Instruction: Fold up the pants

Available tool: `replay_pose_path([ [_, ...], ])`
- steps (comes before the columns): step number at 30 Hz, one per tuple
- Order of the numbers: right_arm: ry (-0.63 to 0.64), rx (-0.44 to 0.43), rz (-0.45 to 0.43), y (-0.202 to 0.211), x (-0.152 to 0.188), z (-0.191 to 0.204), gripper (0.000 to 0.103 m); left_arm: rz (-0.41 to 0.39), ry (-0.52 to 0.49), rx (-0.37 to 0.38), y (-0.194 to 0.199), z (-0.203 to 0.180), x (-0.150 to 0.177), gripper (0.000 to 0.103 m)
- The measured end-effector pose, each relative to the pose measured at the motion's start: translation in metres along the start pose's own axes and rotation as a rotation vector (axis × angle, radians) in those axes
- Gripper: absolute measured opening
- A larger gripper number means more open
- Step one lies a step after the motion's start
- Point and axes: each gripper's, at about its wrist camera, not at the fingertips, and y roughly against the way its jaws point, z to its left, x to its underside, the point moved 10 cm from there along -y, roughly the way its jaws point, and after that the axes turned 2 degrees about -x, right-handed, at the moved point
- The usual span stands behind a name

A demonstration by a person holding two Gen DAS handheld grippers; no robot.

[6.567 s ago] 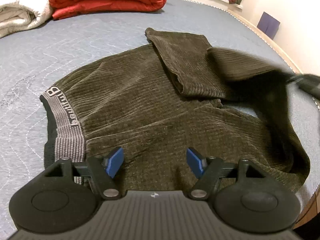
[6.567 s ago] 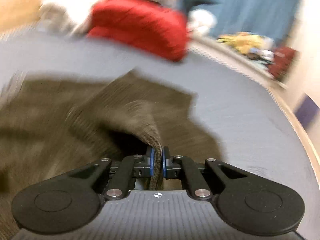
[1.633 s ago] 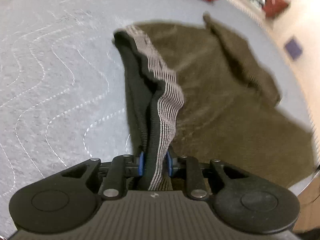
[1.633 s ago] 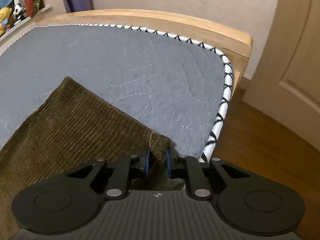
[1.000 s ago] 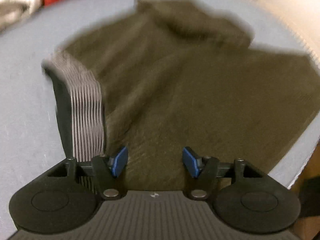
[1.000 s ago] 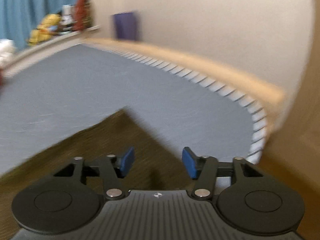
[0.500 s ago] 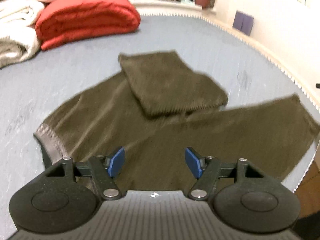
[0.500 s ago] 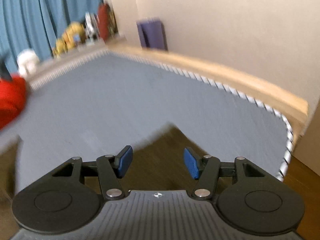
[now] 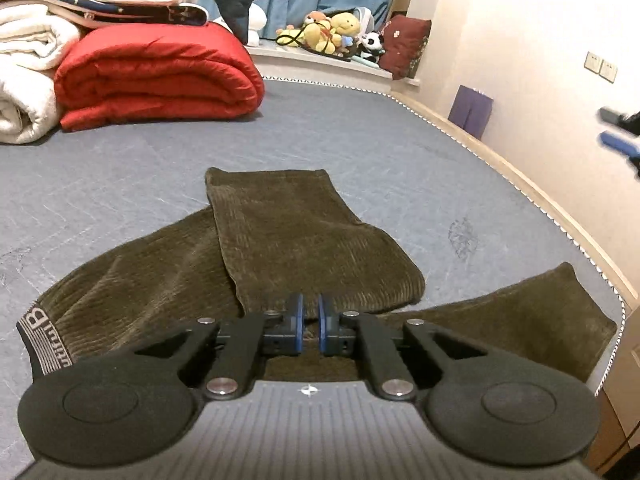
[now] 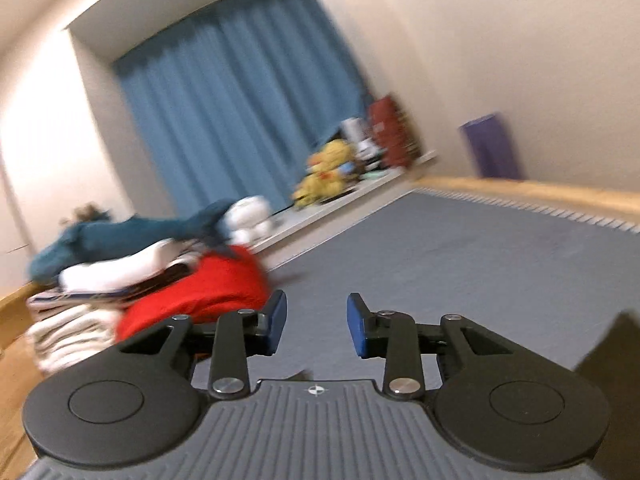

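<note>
Dark olive corduroy pants (image 9: 168,276) lie flat on the grey bed. The grey striped waistband (image 9: 44,340) is at the left. One leg (image 9: 296,240) is folded back across the seat; the other leg (image 9: 520,320) stretches right to the bed's corner. My left gripper (image 9: 310,322) hovers above the crotch area with its jaws nearly together and nothing between them. My right gripper (image 10: 316,322) is open and empty, raised above the bed; it shows blurred at the right edge of the left wrist view (image 9: 620,132). A corner of the pants (image 10: 616,356) shows at its lower right.
A folded red quilt (image 9: 156,76) and white bedding (image 9: 24,80) are stacked at the bed's far left. Plush toys (image 9: 332,36) line a sill below blue curtains (image 10: 240,112). The bed's wooden edge (image 9: 520,176) and wall run along the right.
My left gripper has closed from wide open to nearly shut, with nothing in it. My right gripper has stayed open and swung up and left, away from the pant leg toward the bedding pile.
</note>
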Motion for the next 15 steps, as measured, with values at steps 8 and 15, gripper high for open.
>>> replay_pose_path([
  [8,0.038,0.016,0.307,-0.103,0.121,0.017,0.037,0.044,0.024,-0.062,-0.025,0.027,0.001,0.008],
  [15,0.073,0.086,0.522,-0.152,0.203,0.015,0.058,0.073,0.038,-0.081,-0.039,0.032,0.004,0.010],
])
